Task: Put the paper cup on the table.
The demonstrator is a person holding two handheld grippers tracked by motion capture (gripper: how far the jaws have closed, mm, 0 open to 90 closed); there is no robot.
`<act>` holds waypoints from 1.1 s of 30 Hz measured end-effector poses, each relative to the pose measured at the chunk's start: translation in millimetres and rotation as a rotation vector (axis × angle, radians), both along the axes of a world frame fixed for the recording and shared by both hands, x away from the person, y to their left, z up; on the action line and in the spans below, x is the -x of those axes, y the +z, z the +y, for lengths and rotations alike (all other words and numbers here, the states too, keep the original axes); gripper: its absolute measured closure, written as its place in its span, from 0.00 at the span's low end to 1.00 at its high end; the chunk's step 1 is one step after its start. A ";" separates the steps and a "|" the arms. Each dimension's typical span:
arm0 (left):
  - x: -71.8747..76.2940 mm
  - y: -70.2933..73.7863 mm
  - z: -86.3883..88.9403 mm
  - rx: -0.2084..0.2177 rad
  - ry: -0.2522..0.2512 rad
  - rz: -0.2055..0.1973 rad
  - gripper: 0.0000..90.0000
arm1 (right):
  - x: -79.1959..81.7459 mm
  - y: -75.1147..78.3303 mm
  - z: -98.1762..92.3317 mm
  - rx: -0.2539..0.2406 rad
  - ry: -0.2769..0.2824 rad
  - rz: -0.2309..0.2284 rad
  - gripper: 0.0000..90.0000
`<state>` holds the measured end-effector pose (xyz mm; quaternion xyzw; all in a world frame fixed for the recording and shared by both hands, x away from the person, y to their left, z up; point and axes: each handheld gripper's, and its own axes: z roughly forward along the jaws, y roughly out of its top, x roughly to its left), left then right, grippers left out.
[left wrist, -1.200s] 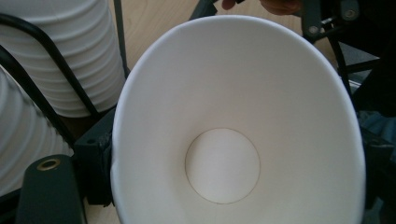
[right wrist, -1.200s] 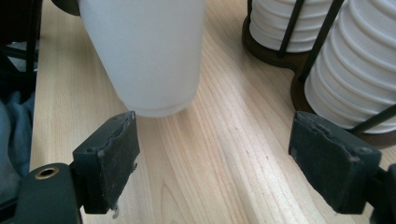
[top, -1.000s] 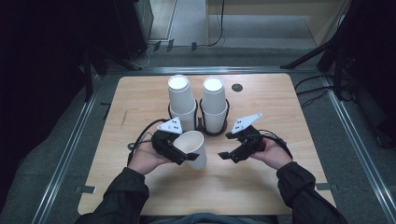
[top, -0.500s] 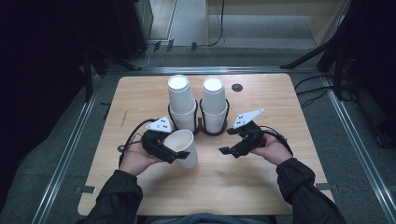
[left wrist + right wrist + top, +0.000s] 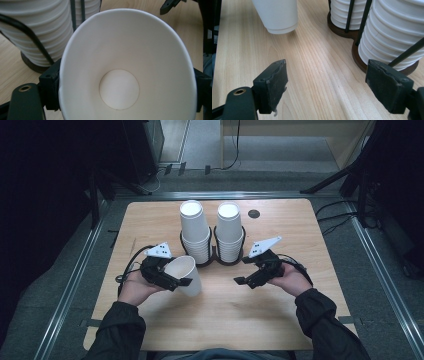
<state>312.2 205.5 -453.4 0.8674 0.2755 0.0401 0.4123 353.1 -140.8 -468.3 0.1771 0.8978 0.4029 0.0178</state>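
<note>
Jaws of left gripper [image 5: 176, 281] clenched on paper cup [image 5: 184, 274], now pulled nearer the person, away from stacks [image 5: 196, 236]; right gripper [image 5: 248, 280] empty, jaws just narrowed slightly. Cup's separated.

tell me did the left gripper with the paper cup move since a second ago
Yes. The left gripper, shut on the paper cup, has drawn away from the left cup stack, toward the person and the table's left edge.

Dark sleeves [image 5: 122, 332]; black fingers [image 5: 272, 85], pads seemingly worn, grey marked plates [image 5: 264, 246].
</note>
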 end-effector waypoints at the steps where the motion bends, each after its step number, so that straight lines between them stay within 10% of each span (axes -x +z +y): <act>1: -0.1 0.5 1.3 -0.004 -0.002 -0.004 0.16 | 0.0 -0.2 -0.2 0.002 -0.002 0.003 0.21; 33: -25.6 5.4 56.6 0.007 0.140 -0.014 0.17 | 6.9 -4.0 -19.1 -0.002 -0.047 0.005 0.21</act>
